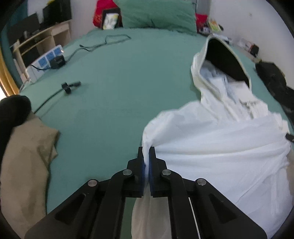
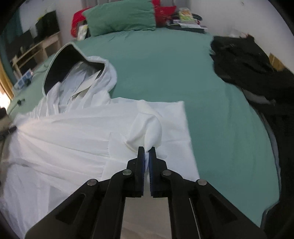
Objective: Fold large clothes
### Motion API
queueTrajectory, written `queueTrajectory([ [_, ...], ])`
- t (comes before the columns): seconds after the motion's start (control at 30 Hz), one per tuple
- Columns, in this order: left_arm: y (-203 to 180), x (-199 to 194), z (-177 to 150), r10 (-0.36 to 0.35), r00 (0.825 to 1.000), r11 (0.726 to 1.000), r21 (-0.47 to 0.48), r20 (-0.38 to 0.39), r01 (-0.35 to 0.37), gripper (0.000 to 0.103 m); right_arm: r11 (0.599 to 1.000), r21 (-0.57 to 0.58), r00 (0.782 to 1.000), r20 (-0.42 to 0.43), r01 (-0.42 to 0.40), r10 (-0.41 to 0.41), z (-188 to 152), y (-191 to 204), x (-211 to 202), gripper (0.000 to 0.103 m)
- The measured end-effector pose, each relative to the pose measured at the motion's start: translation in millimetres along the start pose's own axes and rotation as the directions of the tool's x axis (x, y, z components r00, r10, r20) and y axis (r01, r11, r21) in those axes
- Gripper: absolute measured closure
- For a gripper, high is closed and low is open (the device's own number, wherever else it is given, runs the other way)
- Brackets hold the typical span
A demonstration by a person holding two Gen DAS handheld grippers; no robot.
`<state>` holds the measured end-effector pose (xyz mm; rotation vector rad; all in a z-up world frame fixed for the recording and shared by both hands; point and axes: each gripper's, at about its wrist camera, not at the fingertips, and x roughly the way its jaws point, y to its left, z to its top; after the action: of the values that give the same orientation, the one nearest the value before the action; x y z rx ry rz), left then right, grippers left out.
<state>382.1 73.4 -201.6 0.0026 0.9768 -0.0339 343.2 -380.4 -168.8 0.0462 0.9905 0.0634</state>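
Item: white hooded garment [image 1: 220, 147], spread across the near part of a bed covered by a green sheet [image 1: 119, 92], its dark-lined hood [image 1: 226, 60] raised toward the pillow end. Left tongs [image 1: 146, 149]: clenched on a bunched fold at the garment's left edge, cloth being seen pinched between the blue pads [image 1: 141, 165] and hanging below them. Right tongs [image 2: 146, 149]: clenched on a gathered fold at the garment's right side, above a flat folded-over panel. Beside the garment are listed: a tan cloth [image 1: 27, 165] at the near left of the bed; a black cable [image 1: 55, 93] and a white-and-blue power strip [image 1: 46, 62] at the left edge; a green pillow [image 2: 121, 16] at the head; a heap of black clothing [image 2: 248, 64] at the right side, apart from the white garment.
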Motion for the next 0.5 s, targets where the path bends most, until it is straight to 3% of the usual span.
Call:
queueTrajectory([
  [0.07,-2.3,4.9,-2.5,0.013,1.000,1.000,0.012,-0.021,-0.012,0.096,1.000,-0.016,1.000,-0.014,0.013,-0.013,-3.0,0.7,1.7,0.099],
  [0.17,0.1,3.3,-1.8,0.023,0.999,1.000,0.011,-0.031,-0.023,0.085,1.000,-0.019,0.999,-0.045,0.021,-0.022,-6.1,3.3,7.2,0.097],
  [0.23,6.7,0.6,-0.2,0.011,0.999,1.000,-0.018,-0.037,-0.012,0.064,0.999,0.023,0.997,-0.072,0.024,-0.022,-5.0,-0.9,9.1,0.083],
  [0.33,21.8,-3.9,1.6,-0.036,0.998,0.994,-0.105,-0.051,0.031,0.062,0.994,0.108,1.000,-0.022,0.009,-0.007,-4.4,-11.6,-4.0,0.063],
  [0.5,30.9,-3.8,-9.2,-0.060,0.995,0.985,-0.166,-0.084,0.045,0.062,0.980,0.193,0.998,0.061,-0.045,0.034,-5.2,-34.8,-17.6,0.063],
])
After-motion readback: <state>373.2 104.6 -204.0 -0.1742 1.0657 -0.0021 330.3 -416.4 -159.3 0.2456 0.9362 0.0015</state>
